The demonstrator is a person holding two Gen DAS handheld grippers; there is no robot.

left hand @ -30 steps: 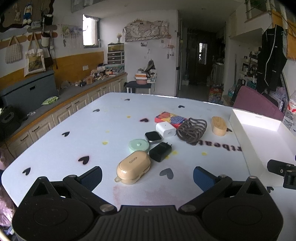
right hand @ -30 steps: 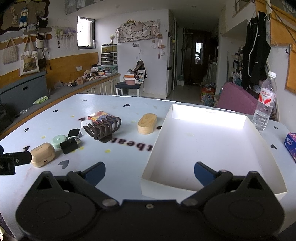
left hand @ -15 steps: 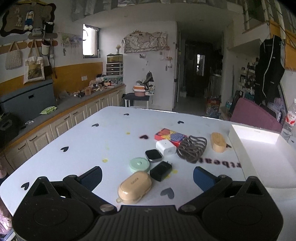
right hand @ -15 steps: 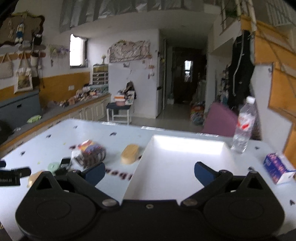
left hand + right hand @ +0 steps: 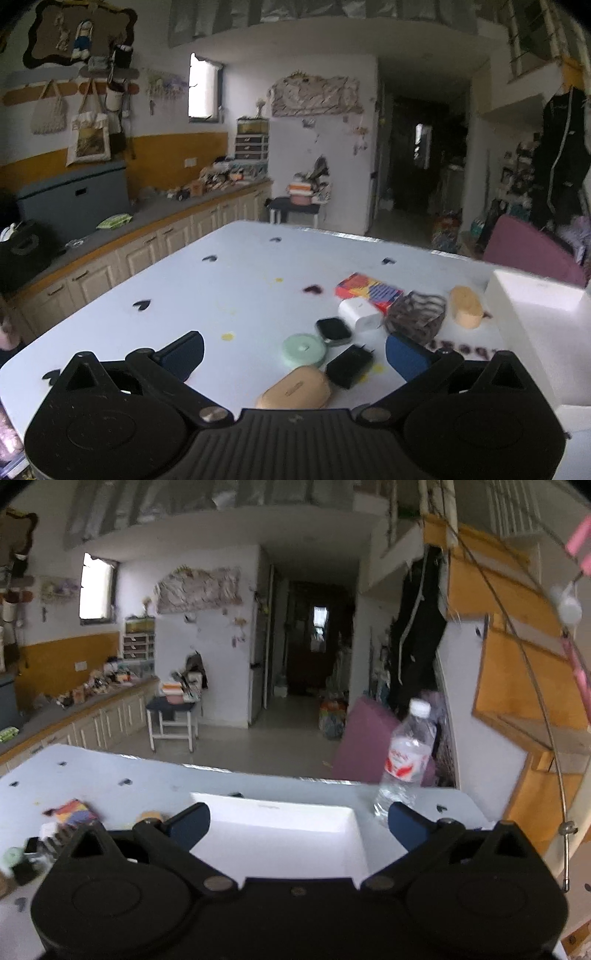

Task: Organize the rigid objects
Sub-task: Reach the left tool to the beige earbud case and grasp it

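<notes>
In the left wrist view my left gripper (image 5: 293, 352) is open and empty, held above the white table (image 5: 177, 295). Just beyond it lie a tan case (image 5: 295, 389), a black charger (image 5: 349, 365), a mint round disc (image 5: 304, 349), a smartwatch (image 5: 333, 329), a white adapter (image 5: 360, 314), a colourful box (image 5: 368, 290), a brown hair claw (image 5: 415, 317) and a wooden oval piece (image 5: 466, 306). The white tray (image 5: 535, 325) stands at the right. My right gripper (image 5: 298, 825) is open and empty above the tray (image 5: 277, 834).
A water bottle (image 5: 404, 757) stands past the tray's far right corner. A purple chair (image 5: 369, 746) sits beyond the table's far edge. Counters with cabinets (image 5: 140, 251) run along the left of the room.
Both grippers have lifted and tilted up, so the objects and tray sit lower in each view. The right gripper has swung to the right. Nothing was taken hold of.
</notes>
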